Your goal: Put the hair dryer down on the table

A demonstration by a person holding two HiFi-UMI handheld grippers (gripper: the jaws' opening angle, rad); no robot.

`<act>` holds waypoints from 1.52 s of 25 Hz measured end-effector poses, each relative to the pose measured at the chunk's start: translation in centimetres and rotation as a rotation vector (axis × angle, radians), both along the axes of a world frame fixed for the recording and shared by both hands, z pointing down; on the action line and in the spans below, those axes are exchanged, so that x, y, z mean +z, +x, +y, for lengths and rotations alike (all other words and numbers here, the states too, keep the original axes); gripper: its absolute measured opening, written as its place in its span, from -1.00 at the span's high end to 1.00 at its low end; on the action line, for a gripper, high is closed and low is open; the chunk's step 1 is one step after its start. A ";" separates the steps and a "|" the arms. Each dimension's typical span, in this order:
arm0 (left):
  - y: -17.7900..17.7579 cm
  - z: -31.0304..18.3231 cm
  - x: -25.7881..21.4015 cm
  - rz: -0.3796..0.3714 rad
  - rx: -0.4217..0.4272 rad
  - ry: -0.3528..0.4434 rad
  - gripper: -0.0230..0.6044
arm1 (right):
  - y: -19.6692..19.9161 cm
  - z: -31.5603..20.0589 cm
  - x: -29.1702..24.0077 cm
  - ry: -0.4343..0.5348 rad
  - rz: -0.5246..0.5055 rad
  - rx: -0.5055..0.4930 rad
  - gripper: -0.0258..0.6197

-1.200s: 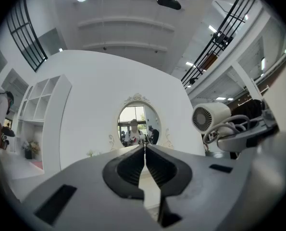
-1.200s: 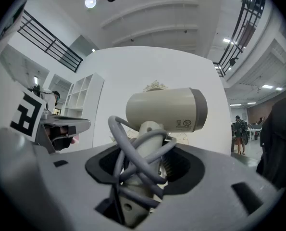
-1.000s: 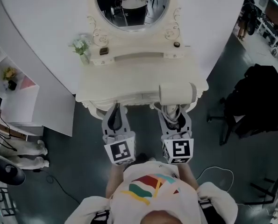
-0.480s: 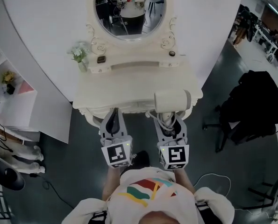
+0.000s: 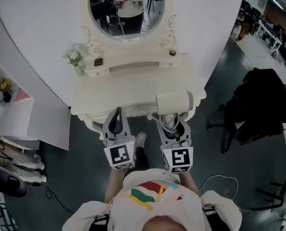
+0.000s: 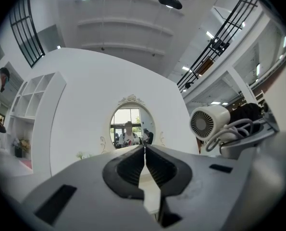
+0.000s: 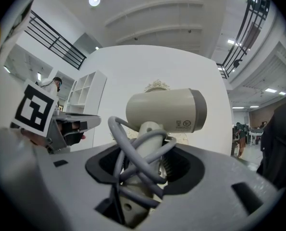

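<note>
A cream hair dryer (image 5: 173, 101) with a grey cord wound round its handle is held upright by my right gripper (image 5: 172, 124), whose jaws are shut on the handle. In the right gripper view the hair dryer (image 7: 167, 109) fills the middle, its barrel lying crosswise above the jaws of the right gripper (image 7: 145, 165). The barrel hangs over the front right edge of the white dressing table (image 5: 128, 88). My left gripper (image 5: 116, 124) is shut with nothing in it, just short of the table's front edge; in its own view the left gripper (image 6: 144, 160) has its pads together, and the hair dryer (image 6: 210, 122) shows at right.
An oval mirror (image 5: 126, 6) stands at the table's back, with a small flower vase (image 5: 75, 57) at back left and two small items on the shelf. A black chair draped with dark cloth (image 5: 258, 105) stands at right. White shelves (image 5: 8, 90) are at left.
The view has shifted: the table, the grippers and the hair dryer all sit a little further left and lower in frame. The grip on the dryer is unchanged.
</note>
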State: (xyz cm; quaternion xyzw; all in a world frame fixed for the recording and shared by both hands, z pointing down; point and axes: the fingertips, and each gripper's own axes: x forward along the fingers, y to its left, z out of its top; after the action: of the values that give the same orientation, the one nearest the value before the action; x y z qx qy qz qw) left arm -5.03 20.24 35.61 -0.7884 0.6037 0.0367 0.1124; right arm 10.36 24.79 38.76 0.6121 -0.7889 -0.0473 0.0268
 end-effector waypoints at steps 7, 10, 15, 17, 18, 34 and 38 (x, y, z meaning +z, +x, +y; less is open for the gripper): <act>0.8 -2.1 -1.1 0.024 0.010 -0.010 0.89 | 0.7 -2.2 -0.4 0.013 -0.012 0.013 0.25; 0.8 -3.0 -0.7 0.019 0.010 -0.014 0.89 | 0.6 -3.6 0.1 -0.001 -0.024 0.014 0.25; 0.0 -5.4 -0.1 0.017 -0.004 -0.021 0.89 | 0.3 -6.4 0.3 -0.004 -0.038 0.012 0.25; -0.3 -6.6 -0.1 0.028 -0.006 -0.038 0.89 | 0.1 -7.6 0.3 -0.005 -0.036 0.011 0.25; -0.4 -7.3 -0.2 0.031 -0.007 -0.047 0.89 | 0.1 -8.3 0.3 -0.004 -0.035 0.010 0.25; -1.6 -20.1 0.9 0.043 -0.022 -0.096 0.89 | -1.5 -21.3 0.0 -0.033 -0.018 -0.017 0.25; -2.3 -24.7 0.7 0.054 -0.026 -0.070 0.89 | -2.5 -25.5 -0.2 -0.046 -0.001 -0.026 0.26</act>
State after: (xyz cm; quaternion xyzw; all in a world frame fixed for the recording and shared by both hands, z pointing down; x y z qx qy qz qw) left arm -7.38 -4.44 36.27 -0.7826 0.6177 0.0353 0.0688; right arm 7.91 -0.72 38.59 0.6011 -0.7976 -0.0294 0.0400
